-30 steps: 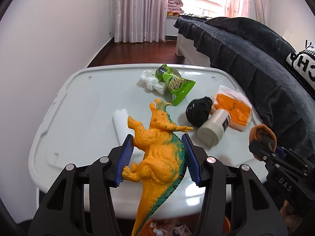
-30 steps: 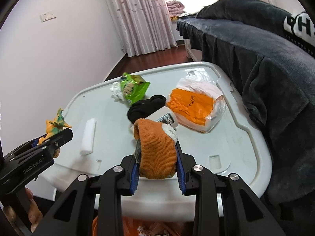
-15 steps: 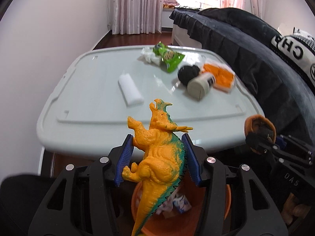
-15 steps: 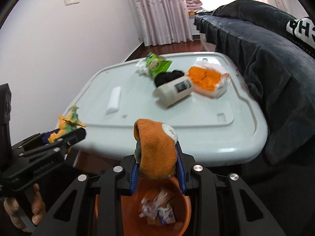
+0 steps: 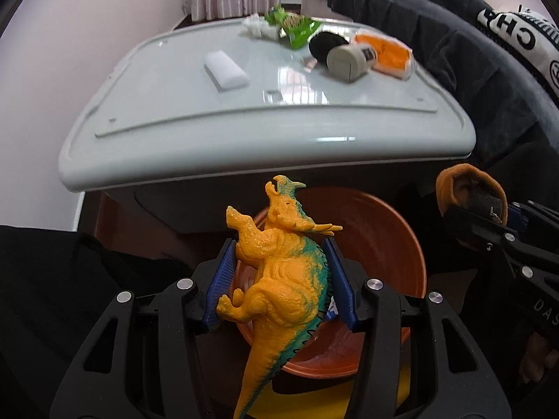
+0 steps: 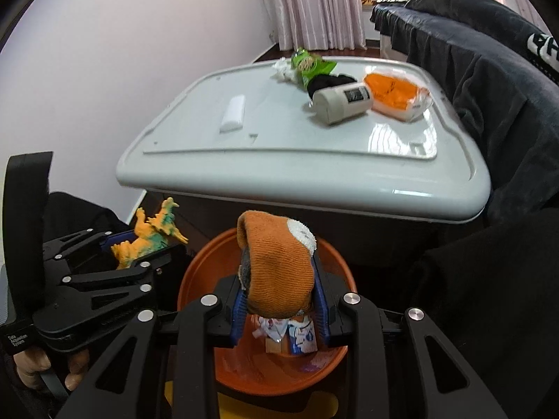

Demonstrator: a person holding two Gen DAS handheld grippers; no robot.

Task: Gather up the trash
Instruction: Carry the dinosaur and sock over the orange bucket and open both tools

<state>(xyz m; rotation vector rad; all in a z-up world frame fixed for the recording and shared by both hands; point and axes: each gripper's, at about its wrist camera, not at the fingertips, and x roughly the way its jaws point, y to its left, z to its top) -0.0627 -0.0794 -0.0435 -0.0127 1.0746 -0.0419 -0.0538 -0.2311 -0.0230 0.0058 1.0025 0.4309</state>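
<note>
My left gripper (image 5: pixel 279 279) is shut on an orange and green toy dinosaur (image 5: pixel 283 272), held above the left rim of an orange bin (image 5: pixel 384 244). My right gripper (image 6: pixel 279 296) is shut on an orange sock (image 6: pixel 276 265), held over the same bin (image 6: pixel 195 279), which has wrappers (image 6: pixel 290 335) inside. The right gripper with the sock (image 5: pixel 468 188) shows at the right of the left wrist view; the left gripper with the dinosaur (image 6: pixel 150 237) shows at the left of the right wrist view.
A white table (image 6: pixel 279 174) stands beyond the bin, bearing a white block (image 6: pixel 234 113), a green snack bag (image 6: pixel 309 64), crumpled tissue (image 6: pixel 283 70), a black sock (image 6: pixel 328 82), a white bottle (image 6: pixel 342 103) and an orange packet (image 6: pixel 394 96). A dark sofa (image 6: pixel 489 70) lies right.
Both grippers have pulled back from the table and dropped below its edge, tilting down over the orange bin. Each still holds its object.
</note>
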